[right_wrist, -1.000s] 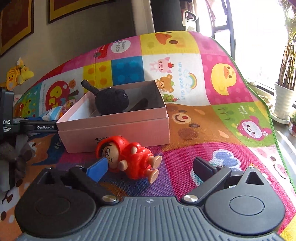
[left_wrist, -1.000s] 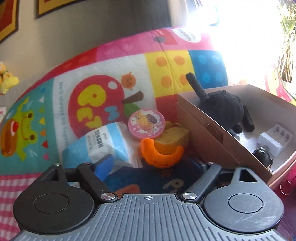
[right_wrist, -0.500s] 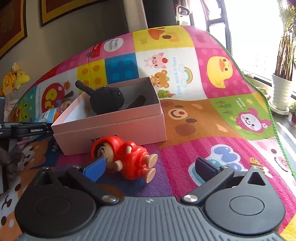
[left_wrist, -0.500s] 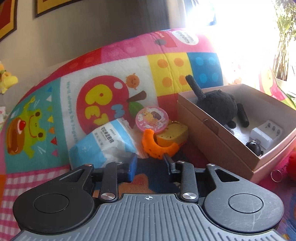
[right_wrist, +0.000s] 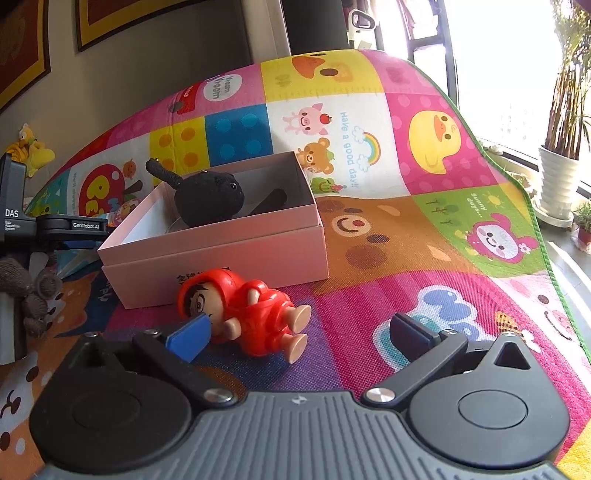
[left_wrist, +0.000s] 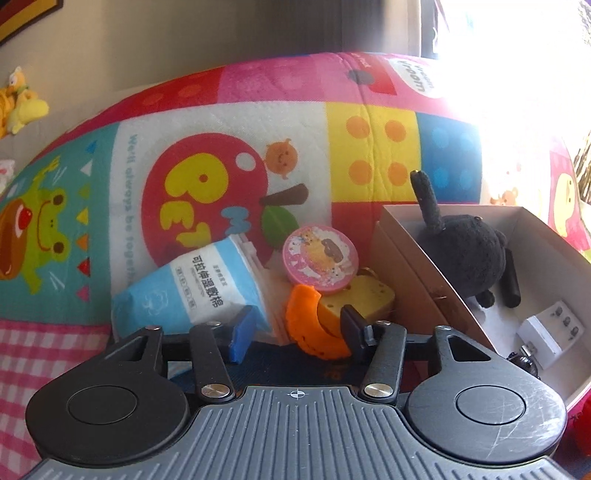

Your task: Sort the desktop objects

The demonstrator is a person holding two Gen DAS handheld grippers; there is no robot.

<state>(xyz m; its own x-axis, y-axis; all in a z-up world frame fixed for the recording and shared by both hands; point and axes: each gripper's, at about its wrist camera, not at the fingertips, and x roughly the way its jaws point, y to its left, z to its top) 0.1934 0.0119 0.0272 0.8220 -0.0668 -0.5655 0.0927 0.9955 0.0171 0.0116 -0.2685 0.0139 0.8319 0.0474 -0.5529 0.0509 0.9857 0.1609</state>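
Left claw (left_wrist: 297,330), empty, opening toward orange crescent toy (left_wrist: 314,325); yellow cheese wedge (left_wrist: 354,299) at two o'clock could be knocked aside

A home living space: a bright cartoon play mat (right_wrist: 424,192) covers the floor, framed pictures (right_wrist: 155,22) hang on a grey wall, a yellow plush toy (right_wrist: 31,149) lies at the mat's far edge, and a potted plant (right_wrist: 559,173) stands by a sunlit window (right_wrist: 498,62).
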